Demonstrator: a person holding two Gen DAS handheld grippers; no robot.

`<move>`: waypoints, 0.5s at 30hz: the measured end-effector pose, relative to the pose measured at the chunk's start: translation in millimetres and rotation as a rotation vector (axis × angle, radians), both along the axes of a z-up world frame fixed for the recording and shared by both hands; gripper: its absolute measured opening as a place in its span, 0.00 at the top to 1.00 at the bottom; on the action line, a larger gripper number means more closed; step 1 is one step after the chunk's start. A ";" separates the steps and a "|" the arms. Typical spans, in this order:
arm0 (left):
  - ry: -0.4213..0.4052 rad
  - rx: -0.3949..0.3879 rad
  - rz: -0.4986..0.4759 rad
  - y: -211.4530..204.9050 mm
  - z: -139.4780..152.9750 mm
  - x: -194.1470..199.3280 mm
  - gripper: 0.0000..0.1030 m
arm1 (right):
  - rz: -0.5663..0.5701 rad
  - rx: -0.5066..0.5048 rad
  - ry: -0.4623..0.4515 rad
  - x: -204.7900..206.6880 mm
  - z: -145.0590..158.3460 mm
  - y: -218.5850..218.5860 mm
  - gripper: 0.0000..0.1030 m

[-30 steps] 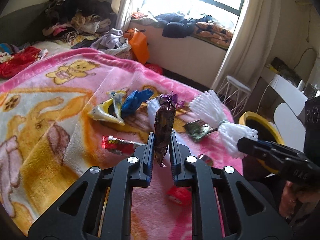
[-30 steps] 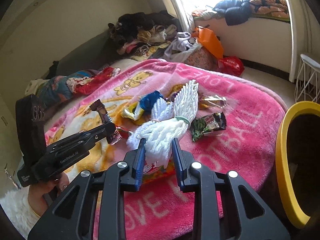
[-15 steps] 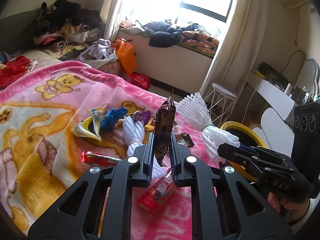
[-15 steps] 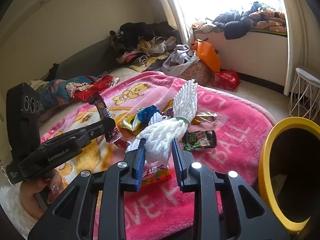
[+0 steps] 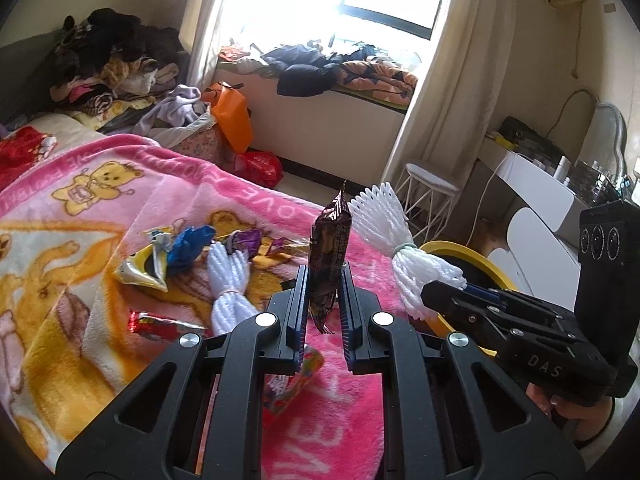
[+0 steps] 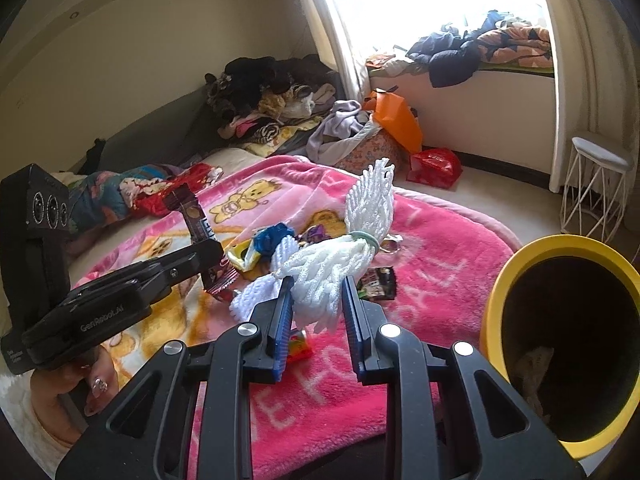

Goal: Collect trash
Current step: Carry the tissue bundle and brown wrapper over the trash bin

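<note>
Trash is spread over the pink blanket [image 5: 256,200] on the bed, and two pieces are already lifted. The left gripper [image 5: 323,312] has its jaws closed on a dark brown snack wrapper [image 5: 330,256], held upright above the blanket. The right gripper [image 6: 316,312] has its jaws clamped on a white foam net sleeve [image 6: 340,264], pinched at its bunched lower half, the fanned end sticking up. The yellow-rimmed bin [image 6: 560,344] stands off the bed's edge to the right, with what looks like crumpled paper inside, though the dark interior makes that hard to confirm.

Risks, as I judge them: the foam sleeve is springy and held low, so it could squirm out of the jaws or catch the bin's rim and fall outside. The slim wrapper is gripped near its bottom and could slip or flutter wide of the opening on release. The two grippers are close together and may collide over the bin.

Compared with a second ago, both grippers sit higher and nearer the bin, which fills more of the right view. A second foam sleeve [image 5: 230,280], a red wrapper [image 5: 154,324] and a blue wrapper [image 5: 192,244] remain on the blanket.
</note>
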State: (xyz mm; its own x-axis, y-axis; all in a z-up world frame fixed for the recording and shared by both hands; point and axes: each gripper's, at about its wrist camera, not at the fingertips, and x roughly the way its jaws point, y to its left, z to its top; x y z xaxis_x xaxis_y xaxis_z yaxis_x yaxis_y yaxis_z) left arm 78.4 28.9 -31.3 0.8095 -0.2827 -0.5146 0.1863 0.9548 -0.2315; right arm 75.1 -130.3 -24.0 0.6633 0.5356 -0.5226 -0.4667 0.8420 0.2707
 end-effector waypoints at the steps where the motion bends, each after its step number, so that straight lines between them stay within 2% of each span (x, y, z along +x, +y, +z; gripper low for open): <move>1: 0.000 0.000 -0.005 -1.9 -0.1 0.4 0.90 | -0.005 0.002 0.000 -0.1 0.3 -2.7 0.77; 15: 0.008 0.005 -0.063 -33.9 -0.9 6.0 0.90 | -0.118 0.024 0.008 2.2 0.0 -44.6 0.78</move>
